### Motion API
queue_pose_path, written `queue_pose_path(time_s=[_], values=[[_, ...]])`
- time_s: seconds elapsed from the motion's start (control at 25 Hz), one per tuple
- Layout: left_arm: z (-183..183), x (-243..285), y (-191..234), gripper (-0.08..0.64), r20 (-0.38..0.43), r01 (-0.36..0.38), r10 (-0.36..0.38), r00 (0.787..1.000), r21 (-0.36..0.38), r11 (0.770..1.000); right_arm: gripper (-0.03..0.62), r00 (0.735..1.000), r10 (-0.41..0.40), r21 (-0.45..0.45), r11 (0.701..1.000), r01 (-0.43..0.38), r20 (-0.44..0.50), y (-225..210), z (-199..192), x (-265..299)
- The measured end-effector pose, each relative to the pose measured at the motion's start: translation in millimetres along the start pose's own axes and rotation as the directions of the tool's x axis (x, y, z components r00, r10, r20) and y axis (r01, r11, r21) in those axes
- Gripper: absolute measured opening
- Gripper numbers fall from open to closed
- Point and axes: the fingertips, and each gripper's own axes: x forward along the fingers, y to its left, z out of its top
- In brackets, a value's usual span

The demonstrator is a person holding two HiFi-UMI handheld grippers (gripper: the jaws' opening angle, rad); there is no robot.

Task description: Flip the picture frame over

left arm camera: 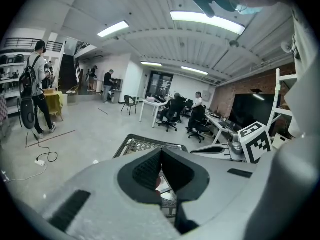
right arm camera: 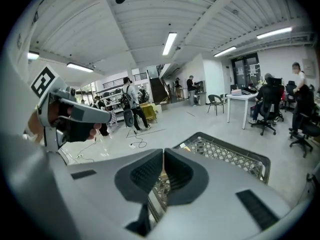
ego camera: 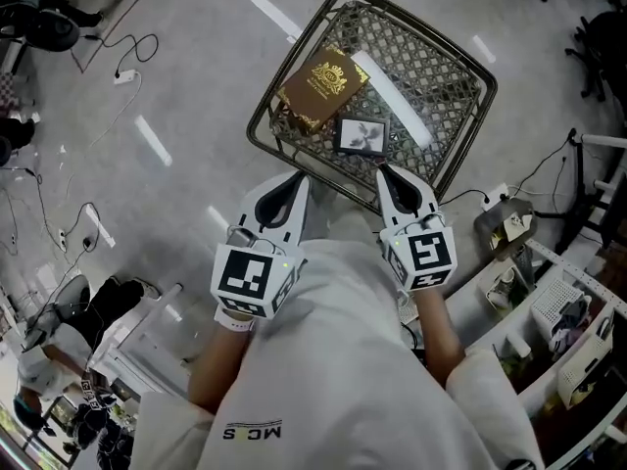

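Both the left gripper and the right gripper hover empty with their jaws pressed together, just short of the near rim. The small square dark-bordered picture frame lies flat, picture up, in the metal wire-mesh basket, right beside a brown box with a gold crest. It looks light, stiff and probably glazed, so slick-faced and fragile; I'd pinch its border on an edge clear of the box.

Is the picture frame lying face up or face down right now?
Face up: the picture frame lies flat in the basket, its picture showing.
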Motion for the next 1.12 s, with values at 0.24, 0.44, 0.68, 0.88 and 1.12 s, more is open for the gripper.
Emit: queue_pose_path(time_s=[0.24,0.44,0.68,0.88,1.12], values=[[-12.2,11.0,9.1,0.025,-0.02,-0.011,0.011,1.0,-0.021,1.0,0.018,1.0,-0.003,0.013,1.0,0.003,-0.021,1.2,-10.0,26.4],[-26.8,23.9,20.1,0.025,-0.045,-0.009,0.007,0.999,-0.051,0.999,0.018,0.999,-0.014,0.029,0.999,0.015,-0.048,-0.7,-23.4,50.9],[-39.7,41.1,38.3,0.026,-0.071,-0.004,-0.001,0.997,-0.067,0.998,0.02,0.995,-0.025,0.023,0.999,0.027,-0.096,-7.8,-44.5,79.8],[-52.7,53.5,54.5,0.025,-0.103,0.005,-0.013,0.995,-0.078,0.997,0.02,0.99,-0.043,0.036,0.998,0.049,-0.134,-15.6,-64.4,103.1],[-67.0,65.9,62.7,0.026,-0.129,0.025,-0.043,0.991,-0.132,0.991,0.031,0.982,-0.074,0.059,0.995,0.085,-0.174,-23.2,-90.8,127.5]])
